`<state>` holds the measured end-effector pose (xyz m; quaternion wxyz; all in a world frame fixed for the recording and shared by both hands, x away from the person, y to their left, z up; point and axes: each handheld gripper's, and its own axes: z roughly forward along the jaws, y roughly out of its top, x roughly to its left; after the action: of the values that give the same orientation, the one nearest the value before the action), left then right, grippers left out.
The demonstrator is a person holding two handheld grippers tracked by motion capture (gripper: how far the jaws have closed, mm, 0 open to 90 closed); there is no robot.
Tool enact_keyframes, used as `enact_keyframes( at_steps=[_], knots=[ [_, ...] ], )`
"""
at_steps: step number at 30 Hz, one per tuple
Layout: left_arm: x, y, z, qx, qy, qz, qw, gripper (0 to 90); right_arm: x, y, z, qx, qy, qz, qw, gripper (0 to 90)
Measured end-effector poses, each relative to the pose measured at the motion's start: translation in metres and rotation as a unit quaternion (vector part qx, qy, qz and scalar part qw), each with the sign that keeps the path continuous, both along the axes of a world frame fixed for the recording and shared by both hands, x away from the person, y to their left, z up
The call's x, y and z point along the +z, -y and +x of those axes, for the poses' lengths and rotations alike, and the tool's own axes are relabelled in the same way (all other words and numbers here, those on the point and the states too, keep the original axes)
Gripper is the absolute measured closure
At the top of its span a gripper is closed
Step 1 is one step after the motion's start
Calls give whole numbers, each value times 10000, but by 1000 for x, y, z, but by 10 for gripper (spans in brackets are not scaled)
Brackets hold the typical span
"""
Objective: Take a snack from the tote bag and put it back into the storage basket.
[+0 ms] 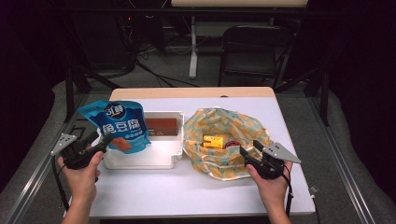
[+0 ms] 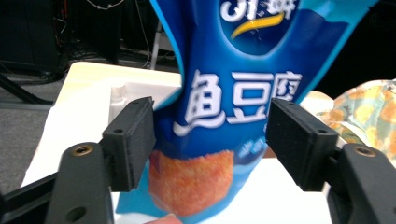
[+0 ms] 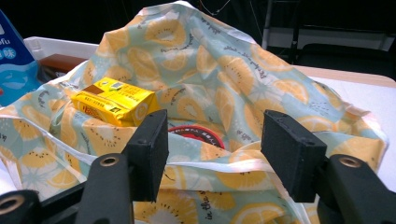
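Pouch work, by the look of it. Found the left tool (image 1: 103,141) at the left side of the tabletop (image 1: 187,191), jaws standing wide with the blue fish-tofu pouch (image 1: 119,123) between them and the pads, as far as seen, not pressing. Saw that pouch upright at the near left corner of the white tray (image 1: 140,163), a brown box (image 1: 161,125) lying along the tray's back.

Judged the pouch bound for the lemon-print bag (image 1: 219,123) just right of the tray. Called for a firm close low on the pouch, on the filled part and not the slack top, then a lift clear of the tray wall before any sideways carry.

Inside the bag, noted a yellow packet (image 1: 214,141) and a red-rimmed round thing (image 1: 232,144); needed a drop beside them, not on top. Found the right tool (image 1: 250,149) at the bag's near rim, jaws wide, the rim band between them unpinched. Wanted that rim gripped and drawn back, mouth kept open.
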<state>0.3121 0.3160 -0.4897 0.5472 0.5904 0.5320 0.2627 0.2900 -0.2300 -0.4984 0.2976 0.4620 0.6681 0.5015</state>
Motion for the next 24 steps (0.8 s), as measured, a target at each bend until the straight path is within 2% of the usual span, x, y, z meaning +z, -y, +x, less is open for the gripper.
enact_keyframes(
  at_steps=[5,7,9,12,15,17,20,24],
  knots=[
    [1,14,-13,-51,24,99,9999,322,3,0,2,122,34,7,9999,508],
    [1,22,-19,-66,39,134,9999,331,3,-1,4,164,37,3,9999,579],
    [3,31,-24,-83,101,208,9997,338,3,-2,7,144,14,26,9999,672],
    [6,47,-28,-236,165,187,9994,347,2,-3,12,167,-31,-83,9998,882],
    [6,69,-28,-514,91,184,9985,367,1,-4,18,171,-65,-134,9997,900],
    [2,86,-28,-739,55,227,9970,371,-1,-4,23,168,-94,-164,9997,900],
    [-4,114,-27,-1091,-31,280,9936,384,-7,-3,27,62,-132,-131,9998,900],
    [-8,143,-25,-1431,-96,359,9890,390,-14,-2,30,39,-267,-187,9995,900]
  ],
)
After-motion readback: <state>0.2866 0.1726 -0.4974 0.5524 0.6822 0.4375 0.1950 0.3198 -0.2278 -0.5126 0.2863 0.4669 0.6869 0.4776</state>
